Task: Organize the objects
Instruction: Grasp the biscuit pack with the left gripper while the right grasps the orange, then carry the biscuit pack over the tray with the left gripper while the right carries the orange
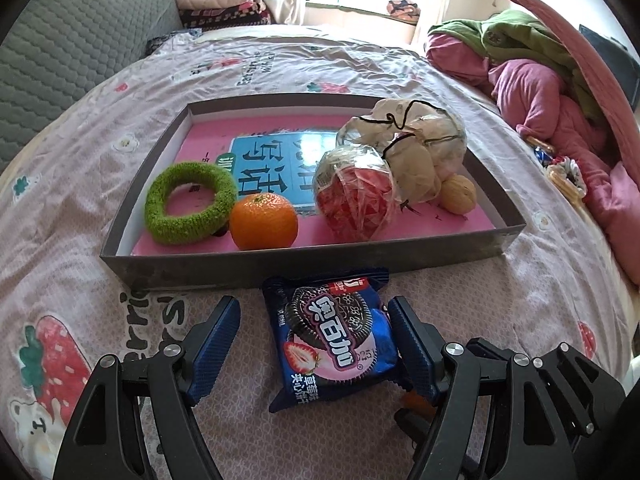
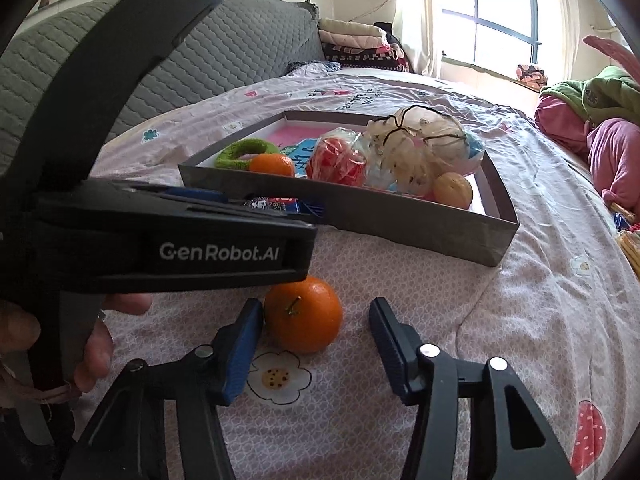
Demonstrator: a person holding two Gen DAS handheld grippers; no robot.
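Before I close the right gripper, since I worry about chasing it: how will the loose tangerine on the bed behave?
The tangerine is round, so it may roll if nudged off-centre. The soft bedspread probably slows it. It sits nearer one finger, so that side would likely touch first.

tray wall fronting cookie packet, bedspread rightward open

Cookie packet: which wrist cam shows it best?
Left wrist. The cookie packet lies full-face on the bedspread between the open left gripper fingers, label readable, just in front of the tray. Right wrist shows only a thin sliver of it, mostly hidden behind the left gripper's body.
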